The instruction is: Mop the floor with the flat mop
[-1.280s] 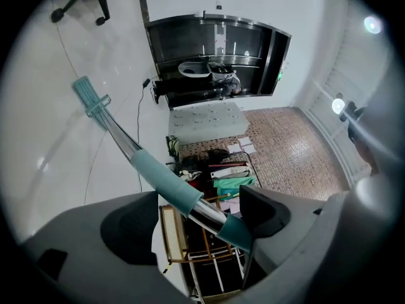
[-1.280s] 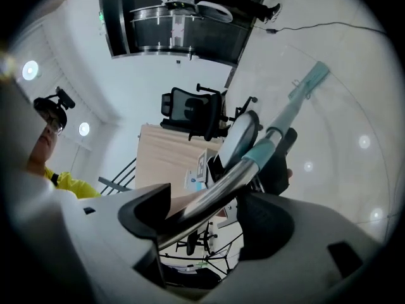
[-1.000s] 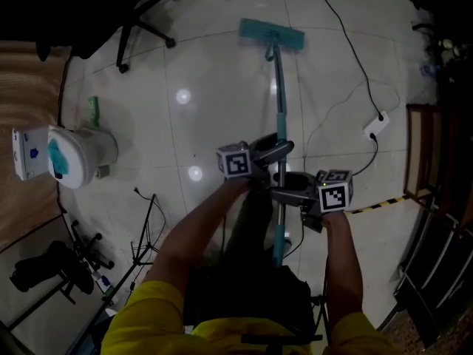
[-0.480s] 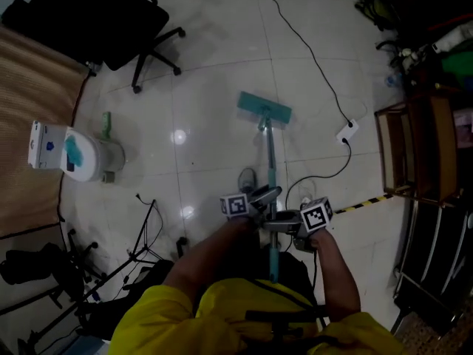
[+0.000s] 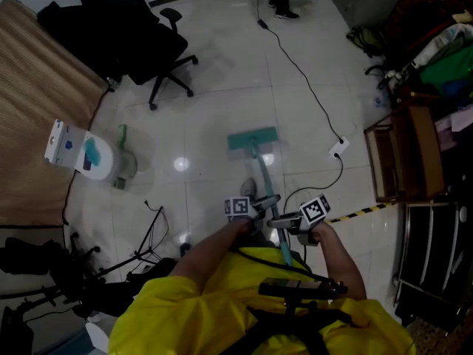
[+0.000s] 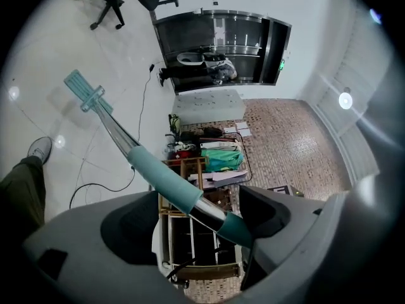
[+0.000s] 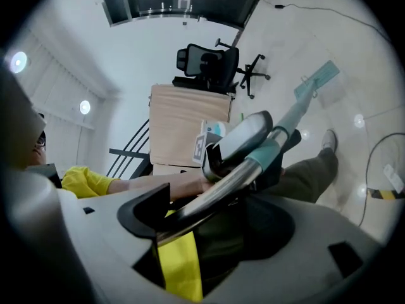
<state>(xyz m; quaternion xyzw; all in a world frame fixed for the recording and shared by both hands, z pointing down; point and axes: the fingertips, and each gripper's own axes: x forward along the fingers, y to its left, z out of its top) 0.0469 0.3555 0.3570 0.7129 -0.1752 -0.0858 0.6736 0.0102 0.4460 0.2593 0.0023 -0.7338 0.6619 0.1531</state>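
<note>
The flat mop has a teal head (image 5: 253,138) lying flat on the pale tiled floor, and a metal handle (image 5: 267,191) with teal grip sleeves running back towards me. My left gripper (image 5: 263,202) is shut on the handle, above the right gripper (image 5: 282,221), which is also shut on it lower down. In the left gripper view the handle (image 6: 166,183) runs out from between the left gripper's (image 6: 204,225) jaws to the mop head (image 6: 82,88). In the right gripper view the bare metal handle (image 7: 218,185) crosses the right gripper (image 7: 205,223), with the mop head (image 7: 319,76) far off.
A black office chair (image 5: 145,44) stands at the back left beside a brown wooden panel (image 5: 33,117). A white and teal toilet-shaped object (image 5: 87,156) sits left. A cable and power strip (image 5: 338,146), a wooden shelf (image 5: 403,154), striped tape (image 5: 362,211) and stands (image 5: 111,272) are nearby.
The mop head has drawn nearer to my feet across the floor, and the head view now takes in more of the room. Both grippers have stayed shut on the handle.
</note>
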